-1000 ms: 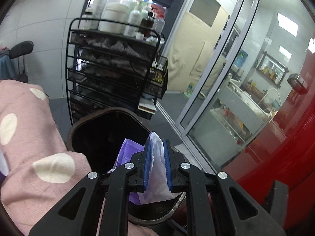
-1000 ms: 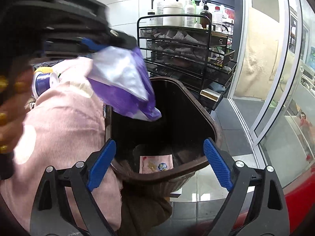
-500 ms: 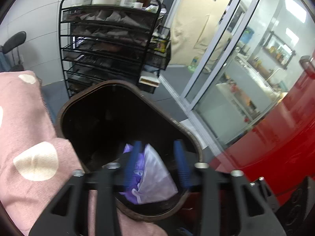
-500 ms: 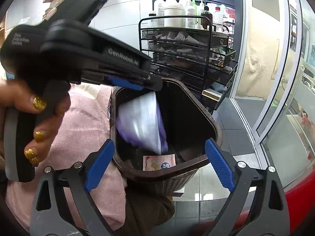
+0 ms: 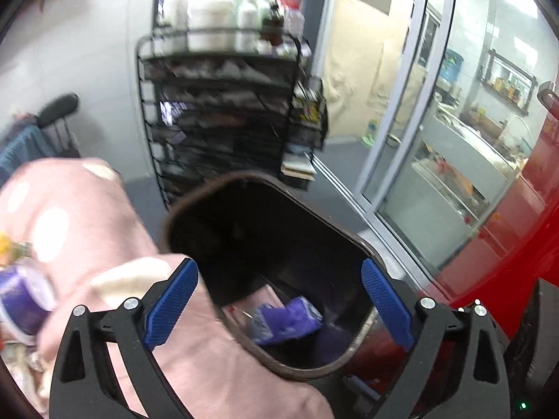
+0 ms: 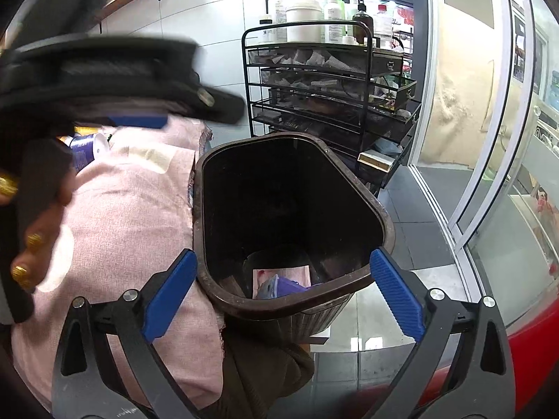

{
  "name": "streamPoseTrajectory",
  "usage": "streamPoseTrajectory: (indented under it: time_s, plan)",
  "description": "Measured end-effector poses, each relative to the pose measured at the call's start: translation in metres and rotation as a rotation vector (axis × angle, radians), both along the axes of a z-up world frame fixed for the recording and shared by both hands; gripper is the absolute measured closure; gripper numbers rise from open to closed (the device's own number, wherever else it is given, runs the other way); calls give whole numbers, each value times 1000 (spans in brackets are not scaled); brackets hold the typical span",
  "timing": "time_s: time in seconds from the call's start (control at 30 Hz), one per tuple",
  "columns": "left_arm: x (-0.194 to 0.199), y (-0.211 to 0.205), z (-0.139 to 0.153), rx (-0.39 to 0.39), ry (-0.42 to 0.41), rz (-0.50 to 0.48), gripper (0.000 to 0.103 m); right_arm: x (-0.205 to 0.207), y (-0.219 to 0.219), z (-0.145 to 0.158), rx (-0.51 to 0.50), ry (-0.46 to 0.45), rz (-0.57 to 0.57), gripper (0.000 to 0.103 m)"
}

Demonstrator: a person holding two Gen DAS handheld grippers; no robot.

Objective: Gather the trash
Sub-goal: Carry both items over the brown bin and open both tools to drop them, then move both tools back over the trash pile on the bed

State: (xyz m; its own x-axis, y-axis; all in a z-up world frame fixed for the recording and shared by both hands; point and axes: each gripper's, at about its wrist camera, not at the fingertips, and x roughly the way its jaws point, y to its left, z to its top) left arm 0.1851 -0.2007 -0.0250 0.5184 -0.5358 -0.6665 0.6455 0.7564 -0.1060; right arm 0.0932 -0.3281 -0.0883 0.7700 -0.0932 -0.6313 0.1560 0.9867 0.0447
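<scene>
The purple wrapper (image 5: pixel 286 321) lay at the bottom of the brown trash bin (image 5: pixel 244 178), resting on a pink packet (image 6: pixel 297 272) already down there, so by the look of it the drop itself was done. The left gripper (image 5: pixel 279 300) hung above the bin's mouth with its blue fingers (image 5: pixel 171 300) spread wide and nothing between them. The frame was smeared, so the hand was on the move, though which way could not be told.

Over on the other side, the right gripper (image 6: pixel 283 293) hovered low at the near rim of the bin, fingers (image 6: pixel 396 293) also wide apart, holding nothing; the rim sat between them in the picture, but neither pad touched it. The bin stood beside a bed or bench covered in pink spotted cloth (image 6: pixel 122 209), right against its edge, with a black wire trolley (image 6: pixel 328 87) of bottles behind.

A purple-labelled tub (image 6: pixel 87 150) lay on the pink cloth near the left edge of the view, well apart from the bin. Whether that counted as trash could not be said.

The step in hand read as release finished, next piece to find. That would call for swinging an open gripper away from the bin toward whatever litter remained, lining the fingers either side of it, and closing firmly enough that thin, crinkly packaging did not slip out on the way back.
</scene>
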Motion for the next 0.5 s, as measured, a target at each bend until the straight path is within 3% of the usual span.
streamPoseTrajectory:
  time_s: [0.33, 0.5]
  plan:
    - [-39, 64, 34, -66, -186, 126, 5, 11, 16, 10, 16, -25, 54, 5]
    - [-46, 96, 39, -103, -199, 203, 5, 20, 33, 20, 38, -42, 112, 5]
